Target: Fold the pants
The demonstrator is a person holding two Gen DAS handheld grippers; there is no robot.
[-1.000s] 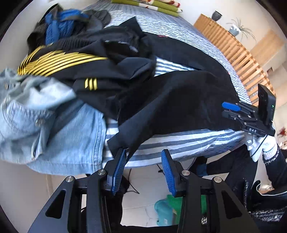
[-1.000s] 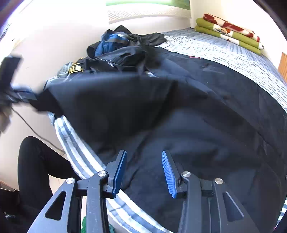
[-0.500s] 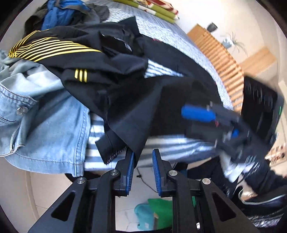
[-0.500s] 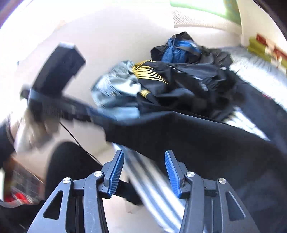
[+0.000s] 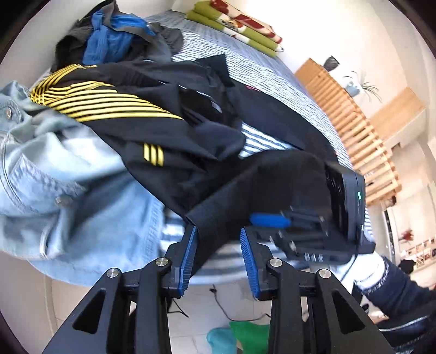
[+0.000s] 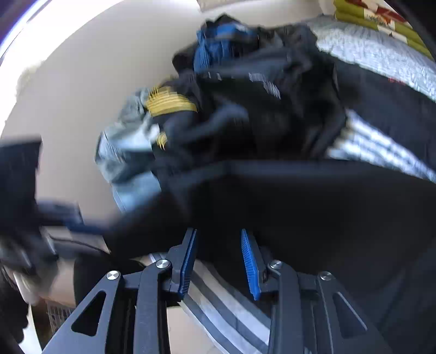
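Left wrist: black pants [image 5: 272, 185] stretch lengthwise along striped bed's [image 5: 261, 70] edge.

Pants [image 5: 272, 174] lie on the bed [image 5: 267, 81], clothes pile [image 5: 130, 109] behind.

Home bedroom: striped bed [image 5: 275, 81], clothes pile [image 5: 122, 114], folded blanket [image 5: 237, 24], slatted wooden bedframe [image 5: 362, 136].

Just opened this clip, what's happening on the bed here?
A person with a handheld gripper in each hand is working on black pants spread across a striped bed, beside a heap of other clothes. The left gripper has a pants corner between its jaws, which just opened wider. The right gripper, jaws just closing, sits over the pants edge.
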